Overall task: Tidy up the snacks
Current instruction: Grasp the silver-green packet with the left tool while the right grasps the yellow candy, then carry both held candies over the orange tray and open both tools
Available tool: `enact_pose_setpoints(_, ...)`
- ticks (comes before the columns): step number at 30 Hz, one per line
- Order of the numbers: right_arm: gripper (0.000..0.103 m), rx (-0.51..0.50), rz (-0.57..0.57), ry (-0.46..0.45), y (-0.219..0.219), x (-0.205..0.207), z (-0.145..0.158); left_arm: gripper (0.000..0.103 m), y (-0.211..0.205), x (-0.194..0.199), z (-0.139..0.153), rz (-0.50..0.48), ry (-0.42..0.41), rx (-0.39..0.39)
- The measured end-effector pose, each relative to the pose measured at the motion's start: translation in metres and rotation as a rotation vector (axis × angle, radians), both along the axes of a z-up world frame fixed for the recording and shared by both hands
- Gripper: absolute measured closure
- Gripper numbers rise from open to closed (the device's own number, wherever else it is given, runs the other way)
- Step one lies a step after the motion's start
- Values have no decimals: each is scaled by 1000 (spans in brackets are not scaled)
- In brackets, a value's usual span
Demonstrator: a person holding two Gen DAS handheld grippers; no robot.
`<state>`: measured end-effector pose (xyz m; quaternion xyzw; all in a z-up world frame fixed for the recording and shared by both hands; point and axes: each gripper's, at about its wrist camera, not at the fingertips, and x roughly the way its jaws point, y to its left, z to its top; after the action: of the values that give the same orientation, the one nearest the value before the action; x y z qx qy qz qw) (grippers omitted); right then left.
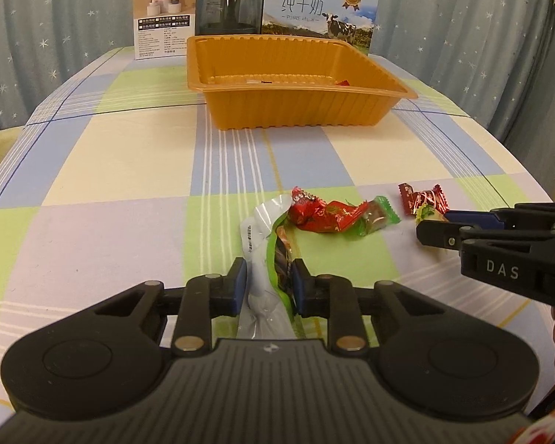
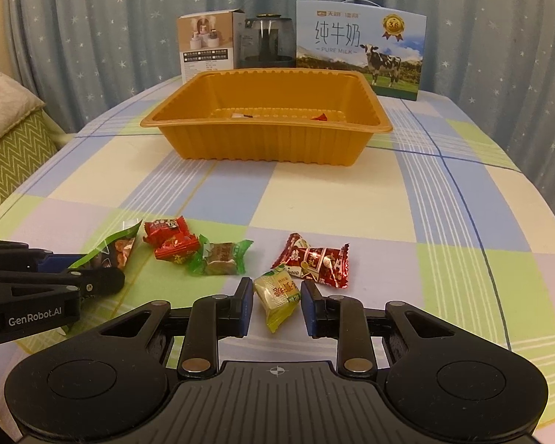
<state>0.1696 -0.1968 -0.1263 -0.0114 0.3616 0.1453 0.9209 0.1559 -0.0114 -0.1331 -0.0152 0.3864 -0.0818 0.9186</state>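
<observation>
My left gripper (image 1: 268, 281) is shut on a clear and green snack packet (image 1: 266, 251) that lies on the checked tablecloth. Just beyond it lie two red sweets (image 1: 314, 214), a green-wrapped brown sweet (image 1: 373, 216) and a dark red sweet (image 1: 423, 198). My right gripper (image 2: 277, 299) is shut on a yellow-green sweet (image 2: 277, 292), close in front of the dark red sweet (image 2: 314, 259). The left gripper (image 2: 92, 270) enters from the left, the right gripper (image 1: 434, 224) from the right. Farther back stands an orange tray (image 2: 270, 144) holding a red sweet (image 2: 320, 117) and another small sweet (image 2: 240, 115).
Behind the tray (image 1: 296, 111) stand a milk carton box (image 2: 359, 51), a dark glass jar (image 2: 266, 42) and a white product box (image 2: 207, 44), against a starry curtain. A cushioned seat (image 2: 7, 125) is off the table's left edge. The tablecloth (image 2: 314, 199) between sweets and tray is bare.
</observation>
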Motion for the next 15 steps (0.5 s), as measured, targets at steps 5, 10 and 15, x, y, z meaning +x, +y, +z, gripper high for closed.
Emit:
enact_pose_setpoints(5,75,7,-6,-5,-2,0,2,80,3,-2,5,8,-9,-25)
enact_pose_setpoints(10,75,21,-9,-17,-2,-2,8,80,5,-4,13,18,-30,-46)
enact_pose_setpoints(15,75,45,-20,-26,-5,-2,15,80,6,-5,20,22,-43,-64)
